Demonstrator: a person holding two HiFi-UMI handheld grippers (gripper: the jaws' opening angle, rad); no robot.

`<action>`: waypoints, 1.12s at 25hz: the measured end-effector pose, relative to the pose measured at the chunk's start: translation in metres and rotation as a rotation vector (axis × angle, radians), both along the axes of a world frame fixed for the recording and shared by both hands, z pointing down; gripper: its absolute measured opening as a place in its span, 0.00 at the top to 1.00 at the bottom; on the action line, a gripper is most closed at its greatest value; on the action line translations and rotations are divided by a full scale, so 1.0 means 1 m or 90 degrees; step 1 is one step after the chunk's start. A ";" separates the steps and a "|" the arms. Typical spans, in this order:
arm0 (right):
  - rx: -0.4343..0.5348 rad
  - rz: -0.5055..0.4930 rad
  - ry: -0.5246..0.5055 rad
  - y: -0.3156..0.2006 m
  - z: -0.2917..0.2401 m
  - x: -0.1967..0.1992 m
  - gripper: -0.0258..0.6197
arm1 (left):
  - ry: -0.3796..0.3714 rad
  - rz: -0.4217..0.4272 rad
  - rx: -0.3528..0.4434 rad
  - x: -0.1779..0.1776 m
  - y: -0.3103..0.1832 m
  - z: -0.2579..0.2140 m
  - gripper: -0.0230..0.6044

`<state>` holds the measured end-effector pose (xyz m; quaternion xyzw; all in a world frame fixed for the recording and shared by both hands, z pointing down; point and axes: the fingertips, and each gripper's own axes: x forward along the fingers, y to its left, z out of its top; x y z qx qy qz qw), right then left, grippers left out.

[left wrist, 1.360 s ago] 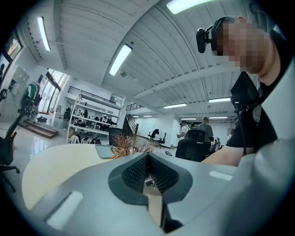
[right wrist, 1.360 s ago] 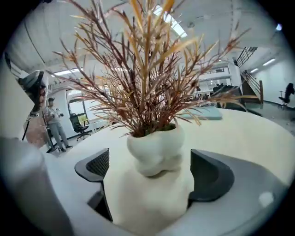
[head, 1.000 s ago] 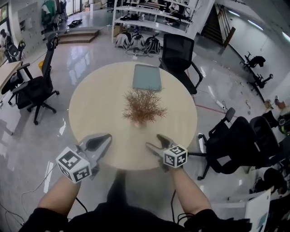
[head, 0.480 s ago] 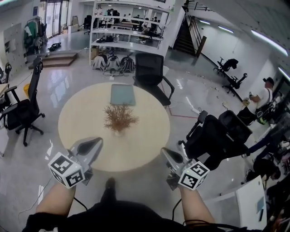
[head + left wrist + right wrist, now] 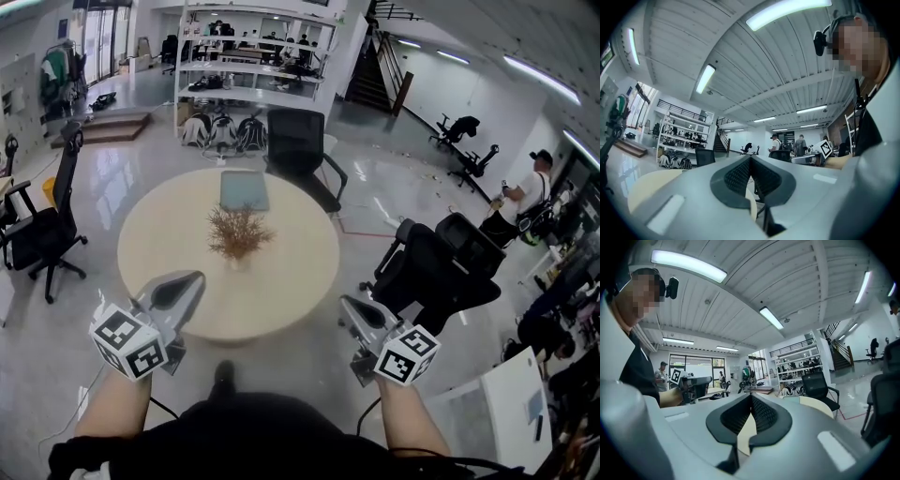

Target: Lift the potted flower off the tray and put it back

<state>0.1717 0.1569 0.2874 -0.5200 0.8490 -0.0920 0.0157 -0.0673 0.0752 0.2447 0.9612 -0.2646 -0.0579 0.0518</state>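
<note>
Left gripper (image 5: 180,289): jaws together on nothing, held level, short of the table's (image 5: 291,272) near rim.
Potted flower (image 5: 236,232): upright mid-table, just this side of the tray (image 5: 244,190), apparently not on it.
Right gripper (image 5: 356,317): jaws together, empty, off the table's right.
Approach: probably open one gripper first, then take the pot low, not the brittle sprigs.

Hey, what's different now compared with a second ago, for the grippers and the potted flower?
The left gripper and right gripper have drawn back from over the table and now hang off its near edge. The right gripper's jaws, apart earlier, are shut on nothing. The potted flower stays on the table, on the near side of the tray, untouched.
</note>
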 end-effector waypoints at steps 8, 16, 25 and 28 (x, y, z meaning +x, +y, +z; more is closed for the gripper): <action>0.022 -0.005 0.008 0.007 -0.013 -0.005 0.94 | 0.009 -0.005 0.023 -0.004 0.009 -0.011 0.97; 0.021 -0.020 0.021 -0.006 -0.008 -0.016 0.84 | 0.007 0.002 0.014 -0.010 0.003 -0.003 0.97; -0.010 -0.052 0.083 -0.089 0.063 -0.033 0.50 | 0.002 -0.011 -0.013 -0.023 -0.047 0.043 0.97; -0.031 -0.055 0.090 -0.125 0.100 -0.035 0.40 | 0.003 -0.020 -0.032 -0.027 -0.070 0.062 0.97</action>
